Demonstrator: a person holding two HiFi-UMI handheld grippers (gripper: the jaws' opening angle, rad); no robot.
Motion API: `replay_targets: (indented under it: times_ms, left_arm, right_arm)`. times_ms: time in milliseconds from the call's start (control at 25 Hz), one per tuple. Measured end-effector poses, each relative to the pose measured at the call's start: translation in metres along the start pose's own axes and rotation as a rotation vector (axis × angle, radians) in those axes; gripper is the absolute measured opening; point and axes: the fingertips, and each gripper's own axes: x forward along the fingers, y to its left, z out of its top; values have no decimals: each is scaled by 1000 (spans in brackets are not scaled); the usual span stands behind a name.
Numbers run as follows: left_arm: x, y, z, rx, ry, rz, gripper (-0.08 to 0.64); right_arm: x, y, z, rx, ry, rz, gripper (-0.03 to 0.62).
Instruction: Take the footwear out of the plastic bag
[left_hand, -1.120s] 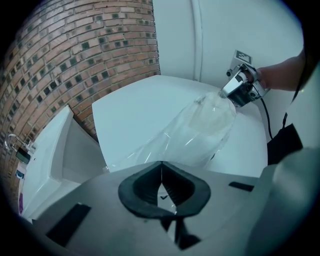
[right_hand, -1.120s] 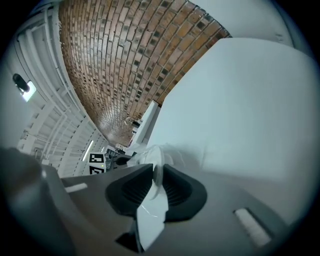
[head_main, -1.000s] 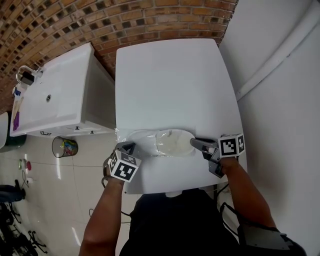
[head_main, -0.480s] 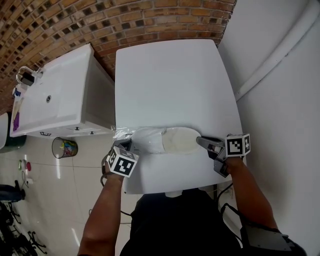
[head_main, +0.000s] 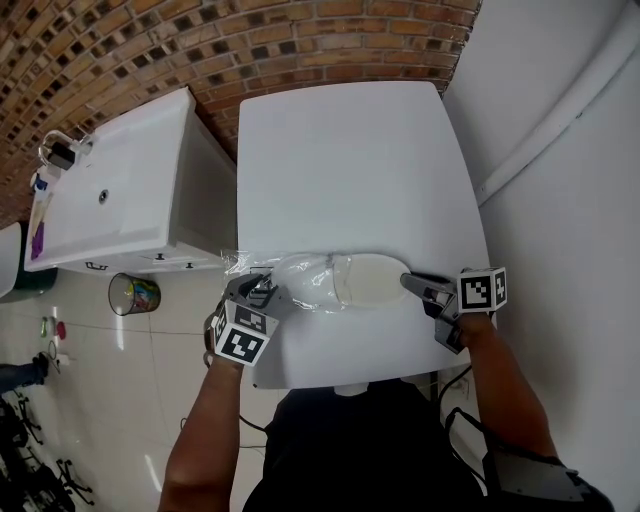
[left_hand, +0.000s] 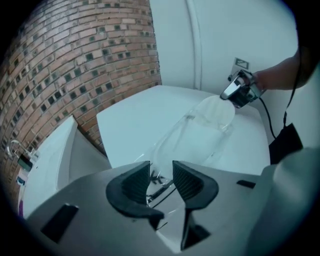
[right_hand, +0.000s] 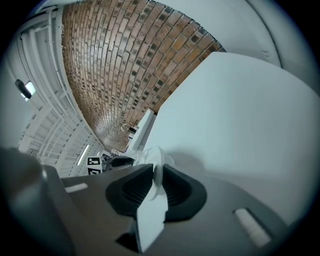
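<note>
A clear plastic bag (head_main: 300, 280) lies near the front of the white table (head_main: 350, 170). A flat white piece of footwear (head_main: 378, 280) sticks out of its right end. My right gripper (head_main: 412, 284) is shut on the footwear's right edge, and the thin white edge (right_hand: 152, 192) shows pinched between its pads (right_hand: 131, 190). My left gripper (head_main: 262, 290) is at the bag's left end. Its jaws have just been opening. Crinkled plastic (left_hand: 159, 179) lies in the gap, but the pads (left_hand: 135, 182) do not press on it. The left gripper view also shows the bag (left_hand: 192, 137), the footwear (left_hand: 217, 111) and the right gripper (left_hand: 235, 94).
A white cabinet top (head_main: 110, 190) stands left of the table across a narrow gap. A small waste bin (head_main: 133, 293) sits on the tiled floor below it. A brick wall (head_main: 200, 40) runs behind, and a white wall (head_main: 560, 150) lies close on the right.
The right gripper has drawn the footwear to the right, further out of the bag. The left gripper's jaws have let go of the bag's end and lifted slightly.
</note>
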Motion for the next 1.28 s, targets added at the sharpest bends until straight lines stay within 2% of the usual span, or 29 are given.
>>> replay_targets:
  times_ms: [80, 160, 280, 360, 440, 640, 1000, 1280]
  left_arm:
    - [-4, -12, 20, 73, -45, -24, 147]
    - [1, -28, 35, 160, -50, -55, 145]
    - [18, -47, 44, 268, 1, -95, 141]
    - [29, -51, 42, 308, 41, -104, 131]
    - [36, -51, 39, 310, 66, -109, 116]
    - [38, -42, 38, 239, 72, -101, 57]
    - [44, -35, 42, 232, 93, -69, 31]
    - [48, -25, 43, 216, 101, -36, 14]
  right_arm:
    - [0, 0, 1, -7, 3, -5, 63]
    - [1, 0, 0, -9, 4, -4, 63]
    - [5, 3, -1, -13, 8, -2, 63]
    - [7, 6, 0, -19, 9, -1, 63]
    - [10, 7, 0, -24, 8, -2, 63]
    - [9, 8, 3, -29, 1, 6, 61]
    - [-13, 5, 16, 34, -65, 61, 52]
    - [-33, 16, 31, 9, -106, 69, 44]
